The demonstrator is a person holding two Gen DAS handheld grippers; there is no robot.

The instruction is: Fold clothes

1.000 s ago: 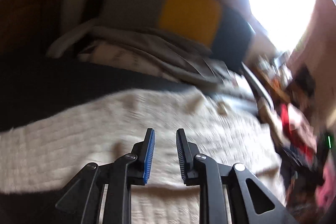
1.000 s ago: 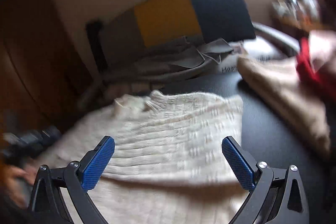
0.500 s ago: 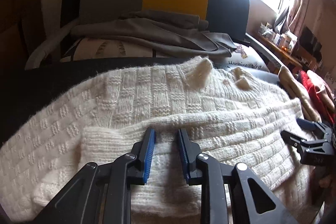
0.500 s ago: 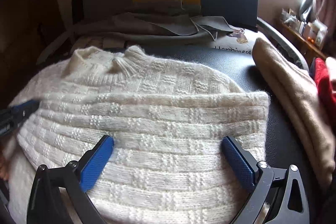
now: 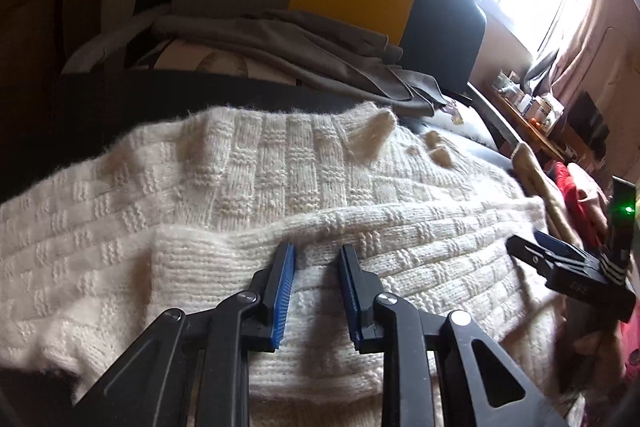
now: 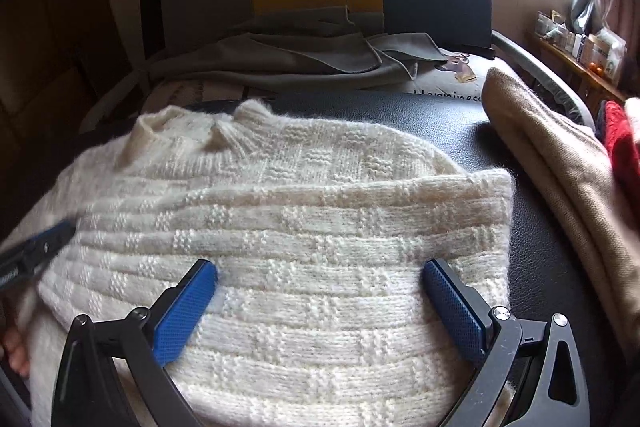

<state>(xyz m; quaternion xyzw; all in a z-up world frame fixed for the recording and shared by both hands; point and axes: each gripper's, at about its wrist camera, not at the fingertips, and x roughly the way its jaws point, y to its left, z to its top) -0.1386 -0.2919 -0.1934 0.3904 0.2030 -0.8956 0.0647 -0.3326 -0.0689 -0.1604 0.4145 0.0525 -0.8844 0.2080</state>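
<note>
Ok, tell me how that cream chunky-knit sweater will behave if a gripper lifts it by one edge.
The cream chunky-knit sweater will probably be floppy: it already lies folded over itself and follows the black padded surface. It looks bulky rather than heavy, given the thick, fuzzy knit. It likely won't slip; the textured yarn should catch on the blue ribbed pads.

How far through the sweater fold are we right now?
Done: the sweater lies flat with one part already folded across its body. In hand: nothing gripped; the left gripper has a narrow gap over the folded edge, the right gripper is wide open above the knit. Left: further folds, then stacking.
</note>
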